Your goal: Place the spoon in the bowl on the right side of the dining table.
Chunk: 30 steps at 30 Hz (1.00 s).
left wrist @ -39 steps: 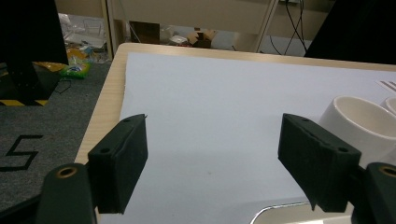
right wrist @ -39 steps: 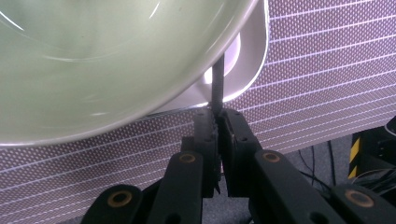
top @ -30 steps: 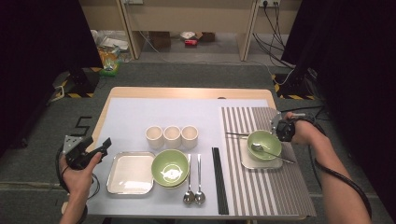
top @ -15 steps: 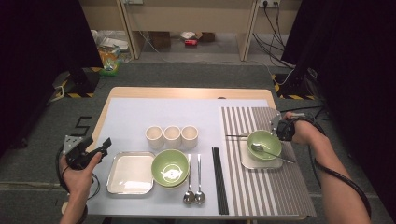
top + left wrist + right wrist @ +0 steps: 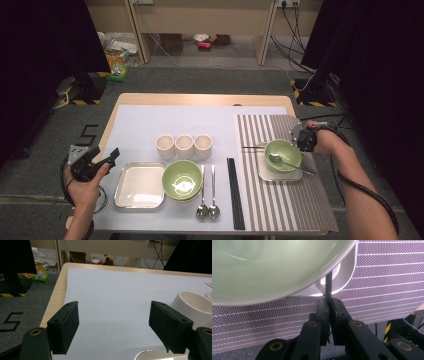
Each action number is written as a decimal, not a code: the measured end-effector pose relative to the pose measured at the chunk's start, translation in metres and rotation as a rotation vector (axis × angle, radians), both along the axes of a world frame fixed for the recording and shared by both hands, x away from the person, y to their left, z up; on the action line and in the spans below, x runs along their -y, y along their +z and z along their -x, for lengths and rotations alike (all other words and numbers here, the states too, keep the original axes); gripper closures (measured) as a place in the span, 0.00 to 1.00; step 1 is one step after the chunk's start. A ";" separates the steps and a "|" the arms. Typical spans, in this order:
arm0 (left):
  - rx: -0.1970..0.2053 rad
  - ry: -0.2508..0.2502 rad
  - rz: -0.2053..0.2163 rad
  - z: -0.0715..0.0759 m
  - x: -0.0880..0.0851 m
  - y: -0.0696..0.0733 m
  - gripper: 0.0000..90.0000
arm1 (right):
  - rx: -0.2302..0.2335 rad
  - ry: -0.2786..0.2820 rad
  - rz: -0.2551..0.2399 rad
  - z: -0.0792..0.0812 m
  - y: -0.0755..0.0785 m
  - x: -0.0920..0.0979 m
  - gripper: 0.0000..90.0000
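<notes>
Chopsticks (image 5: 328, 285) sit pinched between the right gripper's (image 5: 328, 305) nearly closed jaws, their far ends running under the green bowl (image 5: 274, 267) just ahead; left gripper (image 5: 113, 325) gapes wide, holding nothing, cup (image 5: 193, 306) beside it.

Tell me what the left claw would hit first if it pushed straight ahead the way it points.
Probably nothing soon: between the open left claw lies bare blue mat. The nearest white cup sits just right of that line, though depth is unclear.
</notes>
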<state>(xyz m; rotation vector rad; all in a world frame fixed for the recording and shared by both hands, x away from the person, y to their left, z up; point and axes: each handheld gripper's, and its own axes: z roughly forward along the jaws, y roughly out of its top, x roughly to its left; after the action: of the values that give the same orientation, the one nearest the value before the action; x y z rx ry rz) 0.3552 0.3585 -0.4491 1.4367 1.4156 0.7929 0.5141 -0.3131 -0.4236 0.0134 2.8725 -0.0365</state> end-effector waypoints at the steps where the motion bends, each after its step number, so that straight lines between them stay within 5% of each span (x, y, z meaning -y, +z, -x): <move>1: 0.000 0.000 0.000 0.000 0.000 0.000 0.26 | 0.002 0.000 0.001 0.000 0.000 0.000 0.95; 30: -0.002 -0.003 -0.003 0.000 0.001 0.000 0.26 | -0.015 -0.037 -0.027 0.002 0.004 0.003 0.81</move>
<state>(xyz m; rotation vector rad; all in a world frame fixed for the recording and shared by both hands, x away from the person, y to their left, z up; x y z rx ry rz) 0.3555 0.3575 -0.4493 1.4422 1.4146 0.7923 0.5118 -0.3162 -0.4198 0.0719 2.8872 -0.0056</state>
